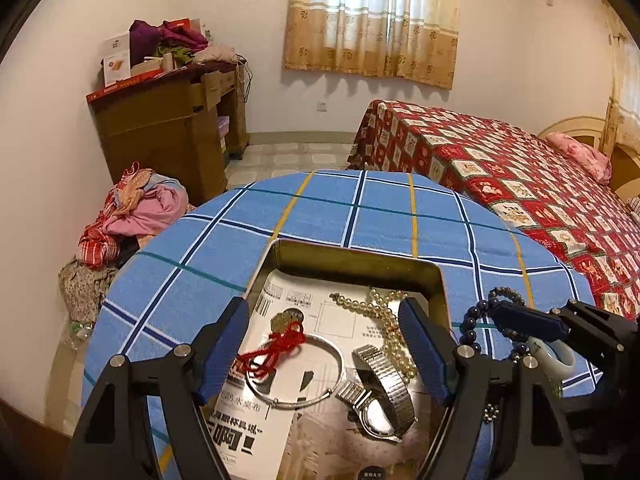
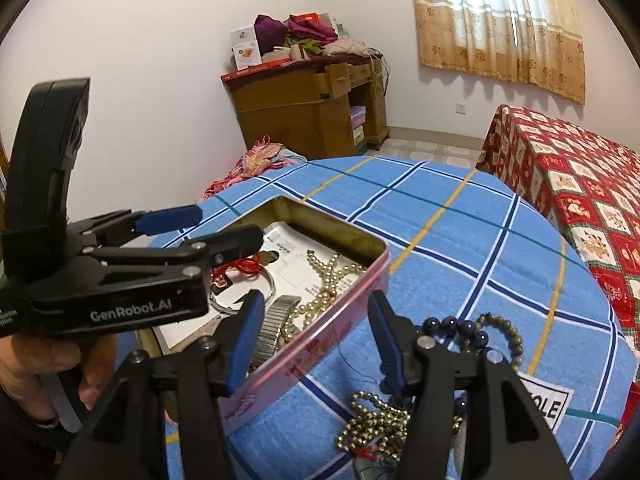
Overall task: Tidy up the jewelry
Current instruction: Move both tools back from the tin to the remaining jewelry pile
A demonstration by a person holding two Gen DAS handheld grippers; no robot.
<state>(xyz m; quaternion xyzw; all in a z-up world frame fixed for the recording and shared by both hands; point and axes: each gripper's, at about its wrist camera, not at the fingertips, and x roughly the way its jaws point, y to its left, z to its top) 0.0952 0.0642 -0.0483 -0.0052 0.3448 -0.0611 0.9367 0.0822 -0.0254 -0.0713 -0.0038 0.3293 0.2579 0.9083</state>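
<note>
The job looks roughly half done. Low in the left wrist view, the tin box (image 1: 362, 258) already holds a pearl necklace (image 1: 384, 320), a silver bangle (image 1: 296, 372) with a red cord (image 1: 276, 350) and gold charm across it, and a watch (image 1: 380, 392) on a ribbed metal stretch band, all lying on a printed paper liner.

Still out on the table (image 2: 440, 240), at the lower right of the right wrist view, are a string of dark blue beads (image 2: 456, 326), a mottled grey-brown bead bracelet (image 2: 506, 328), a heap of small brassy beads (image 2: 376, 424) and, in the left wrist view, a pale smooth bangle (image 1: 560, 356).

The left claw (image 1: 324, 354) stands wide open over the box, its ribbed blue pads gripping nothing. The right claw (image 2: 316, 344) is partly open and empty, straddling the box's pink wall.

The box is shallow and rectangular with rounded corners, dull gold inside. The table wears a soft blue checked cloth.
</note>
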